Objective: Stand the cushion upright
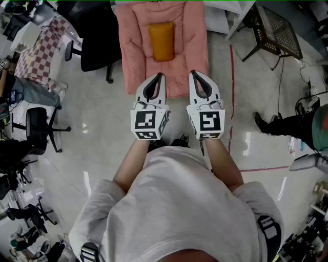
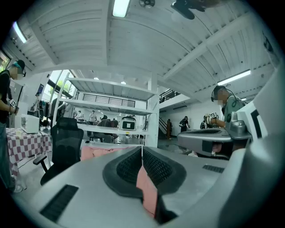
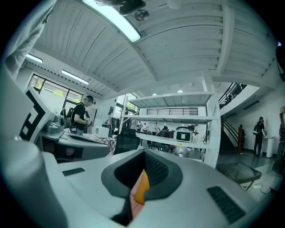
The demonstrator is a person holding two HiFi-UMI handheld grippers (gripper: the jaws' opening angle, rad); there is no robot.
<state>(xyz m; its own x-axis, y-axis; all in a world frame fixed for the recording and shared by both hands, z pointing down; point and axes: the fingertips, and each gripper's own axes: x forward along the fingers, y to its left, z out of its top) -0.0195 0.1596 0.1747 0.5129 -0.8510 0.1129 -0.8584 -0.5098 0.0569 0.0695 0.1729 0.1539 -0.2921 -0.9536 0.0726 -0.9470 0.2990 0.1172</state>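
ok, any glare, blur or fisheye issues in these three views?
Head view: sharp, mild barrel warp, light streaks on the glossy floor, orange cushion evenly lit. Left gripper view: heavy fisheye, dark corners, ceiling lamp blown out. Right gripper view: same, lamp strip clipped.

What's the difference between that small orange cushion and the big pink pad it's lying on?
The orange cushion is much smaller than the pink pad and covers only its upper middle. The orange cushion looks smooth and plump; the pink pad is stitched into panels. The orange cushion rests on the pink pad, which lies on the floor. Both look soft and lie flat.
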